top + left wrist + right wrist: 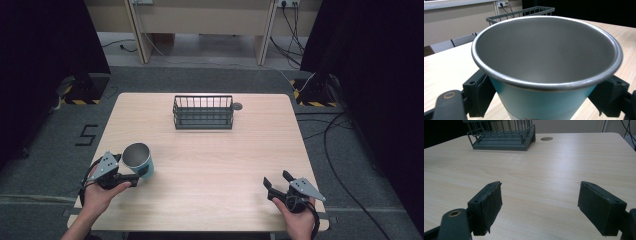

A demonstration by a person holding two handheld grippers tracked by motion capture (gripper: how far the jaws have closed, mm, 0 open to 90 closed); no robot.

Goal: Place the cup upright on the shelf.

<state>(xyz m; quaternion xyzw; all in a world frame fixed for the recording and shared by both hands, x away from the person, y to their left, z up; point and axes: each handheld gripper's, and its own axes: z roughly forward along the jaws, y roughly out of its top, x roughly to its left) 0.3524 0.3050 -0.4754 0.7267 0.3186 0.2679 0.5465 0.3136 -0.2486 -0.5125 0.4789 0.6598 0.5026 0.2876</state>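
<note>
Holding the cup (138, 159) in my left gripper (131, 176) at the near left part of the table (210, 165), pads pressed on both sides of its teal wall, well below the steel rim. In the left gripper view the cup (544, 65) sits between the two jaws, mouth up and nothing visible inside, so I judge the low grip is there to keep the rim free and the cup level. Cup looks upright in the high view; I can't tell whether its base is on the wood or just off it. Wall tapers toward the bottom, so I'd expect it to slip down if the squeeze eases, and a grip lower on the taper has less to hold. Right gripper (276, 186) is at the near right, well apart from the cup, jaws spread wide with nothing between them; the right gripper view shows bare wood between the pads (487, 206). I read that as parked out of the way, not sharing the load, since one side pinch is enough for a light cup. Wire basket (203, 112) stands at the far middle of the table, open top, nothing in it that I can see, with a small round hole (237, 106) just beside its right end. Likely destination is the basket: path from cup to it is unobstructed, and the cup would need to clear the basket wall before going down.
</note>
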